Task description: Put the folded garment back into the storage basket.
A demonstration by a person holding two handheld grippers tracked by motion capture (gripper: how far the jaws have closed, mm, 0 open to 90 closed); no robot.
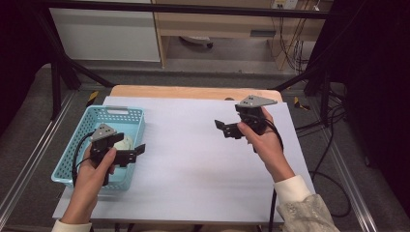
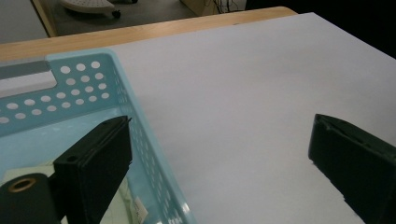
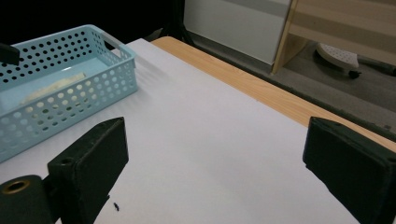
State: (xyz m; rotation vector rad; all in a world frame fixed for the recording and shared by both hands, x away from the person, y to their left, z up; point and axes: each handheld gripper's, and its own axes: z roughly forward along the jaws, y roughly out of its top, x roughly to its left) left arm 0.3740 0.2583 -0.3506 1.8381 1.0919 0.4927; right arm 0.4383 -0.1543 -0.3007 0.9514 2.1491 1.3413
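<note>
From above, your left tool hangs over the right wall of the light blue perforated basket at the desk's left edge, jaws wide apart, empty. Its own view straddles that wall. The right gripper view shows a pale, flat thing lying inside the basket. Your right tool hovers near the far right corner, jaws spread, empty.

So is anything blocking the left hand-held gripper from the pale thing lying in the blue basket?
Nothing visible does. The left hand-held gripper hangs open over the blue basket's right wall, one jaw inside it and one over the white sheet. The pale thing lies uncovered just beside it.
</note>
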